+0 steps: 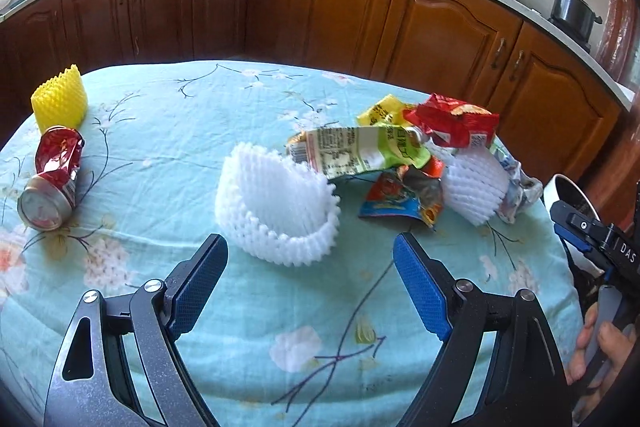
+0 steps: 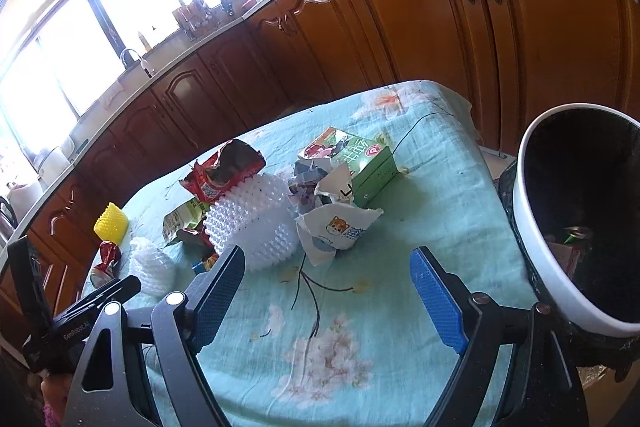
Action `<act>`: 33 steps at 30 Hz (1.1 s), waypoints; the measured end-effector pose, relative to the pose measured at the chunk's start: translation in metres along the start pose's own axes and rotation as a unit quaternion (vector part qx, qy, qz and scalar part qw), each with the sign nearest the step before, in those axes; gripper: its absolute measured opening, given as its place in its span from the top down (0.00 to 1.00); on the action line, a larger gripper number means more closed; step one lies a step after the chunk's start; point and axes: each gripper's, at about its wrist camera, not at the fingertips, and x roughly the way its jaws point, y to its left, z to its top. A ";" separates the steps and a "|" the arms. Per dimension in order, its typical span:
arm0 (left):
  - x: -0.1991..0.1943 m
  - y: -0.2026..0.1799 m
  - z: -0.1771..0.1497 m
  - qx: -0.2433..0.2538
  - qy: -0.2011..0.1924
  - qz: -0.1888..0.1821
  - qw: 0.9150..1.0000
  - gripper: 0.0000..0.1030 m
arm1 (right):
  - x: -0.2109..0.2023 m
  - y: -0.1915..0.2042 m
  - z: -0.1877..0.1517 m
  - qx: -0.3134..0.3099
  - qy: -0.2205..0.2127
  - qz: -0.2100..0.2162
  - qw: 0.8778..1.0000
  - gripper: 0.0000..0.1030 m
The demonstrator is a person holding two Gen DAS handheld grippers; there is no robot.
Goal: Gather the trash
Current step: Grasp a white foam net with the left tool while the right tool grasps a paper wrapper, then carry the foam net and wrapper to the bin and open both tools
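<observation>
Both the left gripper (image 1: 310, 247) and the right gripper (image 2: 328, 261) hang with jaws wide and empty over the counter (image 1: 248, 99). Probably the white foam net (image 1: 276, 205), just ahead, comes next: close, then carry to the bin (image 2: 532, 239).

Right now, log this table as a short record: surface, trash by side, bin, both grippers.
surface: table under a light blue floral cloth
left side: crushed red can lying on its side, yellow foam net behind it
centre: white foam net, just ahead of the left gripper
right side: heap of snack wrappers, green carton
bin: white-rimmed bin at the table's right edge, some trash inside
left gripper: open, empty
right gripper: open, empty
</observation>
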 end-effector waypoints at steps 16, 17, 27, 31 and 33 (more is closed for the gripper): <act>0.040 0.006 0.008 0.031 0.028 0.008 0.999 0.74 | 0.031 -0.002 0.016 -0.017 0.011 -0.011 1.000 0.79; 0.037 0.003 0.008 0.034 0.026 0.004 0.999 0.78 | 0.027 -0.001 0.015 -0.016 0.008 -0.009 1.000 0.80; -0.002 -0.022 -0.002 0.056 0.009 -0.057 0.997 0.81 | -0.013 -0.001 0.000 -0.014 -0.011 0.003 1.000 0.86; -0.015 -0.040 -0.008 0.068 0.010 -0.082 0.994 0.81 | -0.029 -0.004 -0.006 -0.011 -0.019 0.004 1.000 0.86; -0.022 -0.049 -0.010 0.075 0.007 -0.091 0.993 0.81 | -0.036 -0.006 -0.008 -0.009 -0.024 0.001 1.000 0.86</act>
